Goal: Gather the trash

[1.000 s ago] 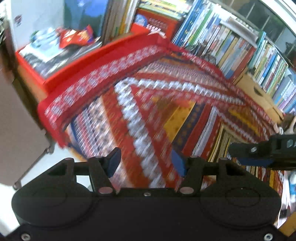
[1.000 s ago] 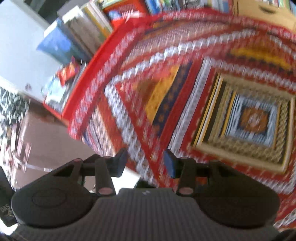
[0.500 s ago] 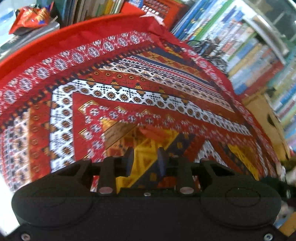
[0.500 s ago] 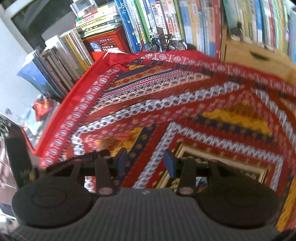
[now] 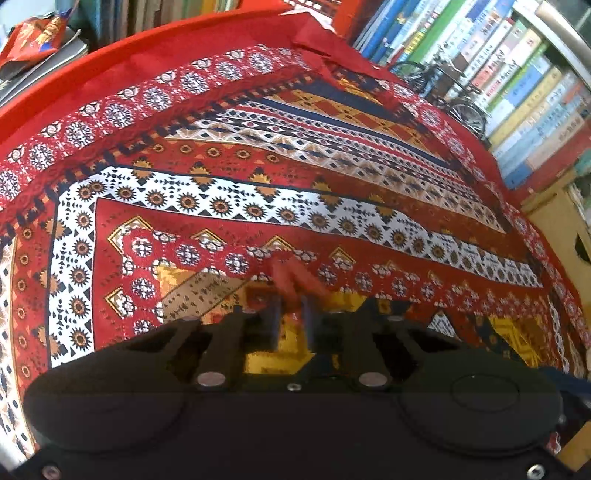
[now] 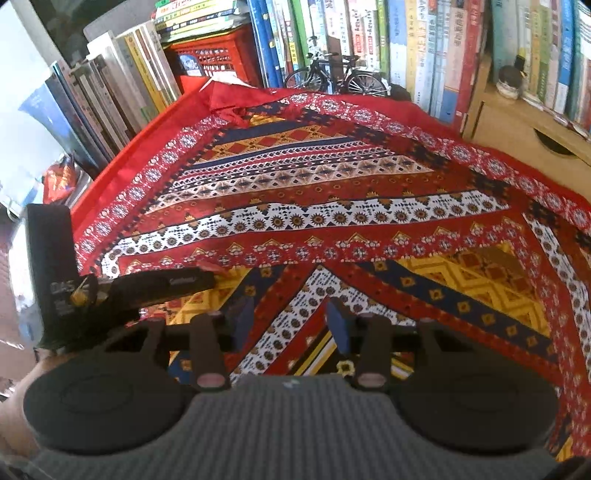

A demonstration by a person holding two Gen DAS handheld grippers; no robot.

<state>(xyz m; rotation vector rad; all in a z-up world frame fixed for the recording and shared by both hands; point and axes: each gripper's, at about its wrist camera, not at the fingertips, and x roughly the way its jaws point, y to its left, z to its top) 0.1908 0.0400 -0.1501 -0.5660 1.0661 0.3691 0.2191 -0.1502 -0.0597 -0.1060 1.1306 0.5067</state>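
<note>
A table (image 5: 258, 177) covered by a red patterned cloth fills both views, with rows of upright books (image 6: 424, 48) along its far edge, a red plastic crate (image 6: 218, 55) and a small model bicycle (image 6: 332, 75) standing against them.

The left tongs (image 5: 291, 321) point steeply down at the cloth with their jaws drawn narrow, clamped on a small red strip of wrapper (image 5: 295, 277) that sticks up from between the fingertips, just above the cloth. From the right wrist view the same tongs appear at the left, low over the cloth, with a sliver of red at their tip.

The right tongs (image 6: 291, 319) stand about half open above the cloth, nothing between the blue pads (image 6: 338, 321).

A second crumpled red wrapper (image 5: 35, 35) lies off the table's far left corner, on a stack of magazines.
</note>
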